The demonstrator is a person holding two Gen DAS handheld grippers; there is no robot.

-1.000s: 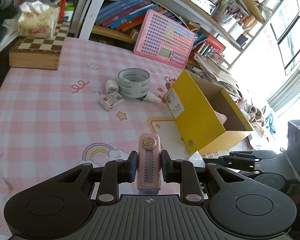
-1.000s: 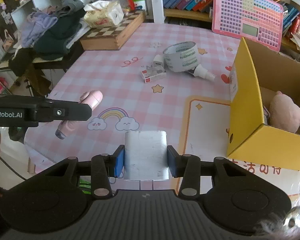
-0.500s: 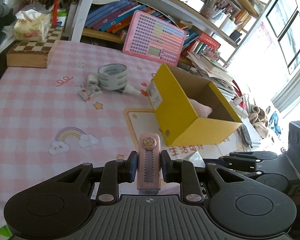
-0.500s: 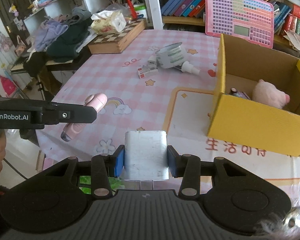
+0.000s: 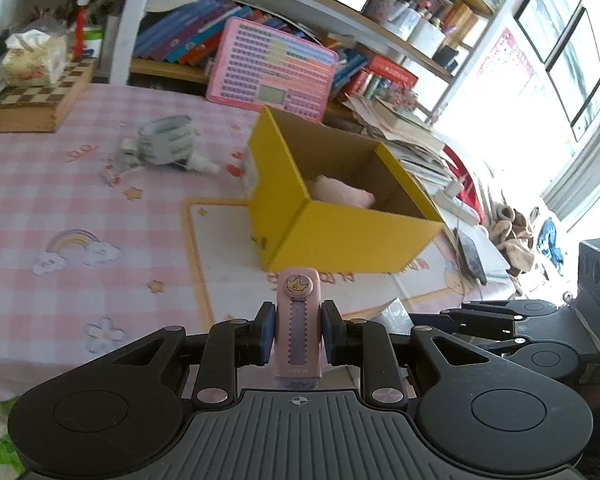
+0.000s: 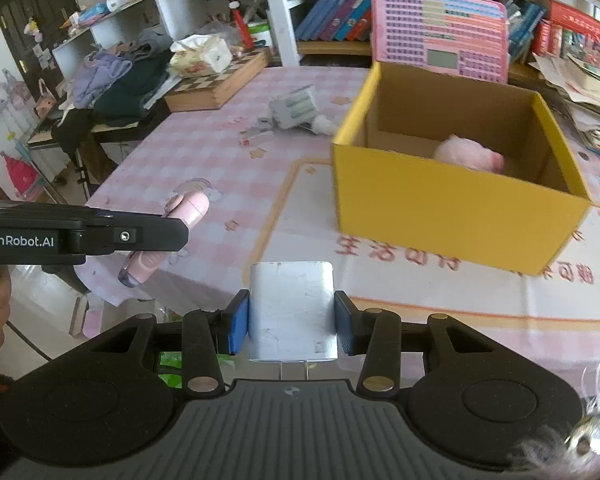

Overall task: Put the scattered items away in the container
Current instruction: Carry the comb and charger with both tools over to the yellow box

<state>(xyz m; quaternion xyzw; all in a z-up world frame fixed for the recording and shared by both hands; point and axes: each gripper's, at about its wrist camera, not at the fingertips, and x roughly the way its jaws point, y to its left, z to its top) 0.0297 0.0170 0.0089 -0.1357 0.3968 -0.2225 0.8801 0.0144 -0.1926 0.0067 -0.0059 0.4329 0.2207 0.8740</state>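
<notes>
My left gripper is shut on a pink utility knife with a crown sticker, held in the air near the table's front edge. It also shows in the right wrist view. My right gripper is shut on a white charger block. The open yellow cardboard box stands on the table ahead of both grippers, with a pink plush pig inside. A tape roll, a small white bottle and a small box lie beyond it.
A wooden chessboard box with a tissue pack sits at the table's far left. A pink toy keyboard leans against the bookshelf behind the box. Clothes lie piled on a side table.
Both grippers have risen and pulled back with their loads. The yellow box now lies straight ahead with its open inside and the pig in view.
</notes>
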